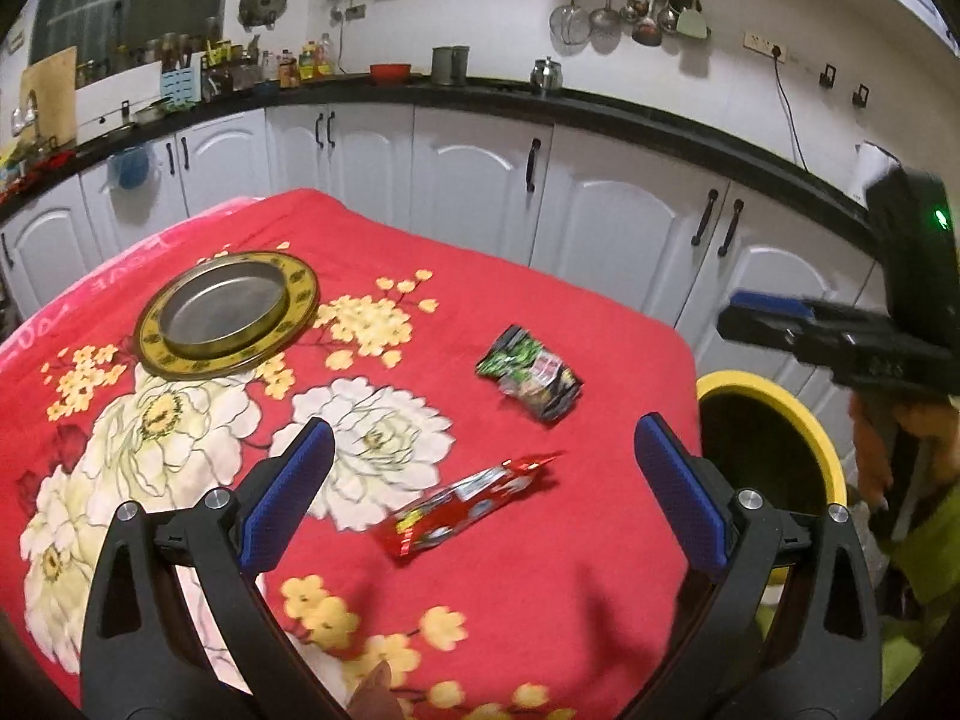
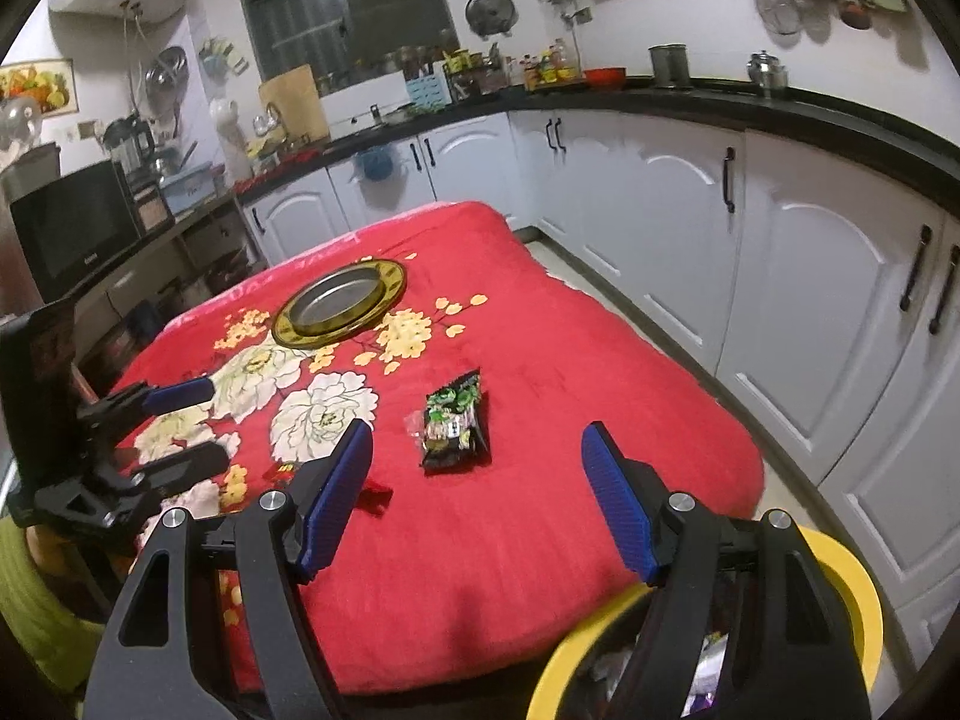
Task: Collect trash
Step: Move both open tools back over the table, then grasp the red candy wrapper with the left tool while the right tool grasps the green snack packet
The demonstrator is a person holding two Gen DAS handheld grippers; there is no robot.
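Two wrappers lie on the red flowered cloth [image 1: 540, 570]. A red wrapper [image 1: 462, 504] lies just ahead of my left gripper [image 1: 489, 480], which is open with nothing between its blue pads. A green-and-black wrapper [image 1: 531, 375] lies further out. In the right wrist view that green-and-black wrapper [image 2: 456, 426] sits ahead of my right gripper [image 2: 477, 492], open and empty. The red wrapper [image 2: 375, 495] peeks out behind its left finger. The yellow-rimmed bin [image 2: 852, 600] stands below the right gripper, off the table's edge, with trash inside. The left gripper [image 2: 198, 429] shows at the left.
A round metal plate [image 1: 228, 312] with a gold patterned rim rests at the far left of the cloth. White cabinets [image 1: 474, 180] under a black counter run behind and to the right. The bin [image 1: 774, 414] is beside the table's right edge, under the right gripper [image 1: 744, 315].
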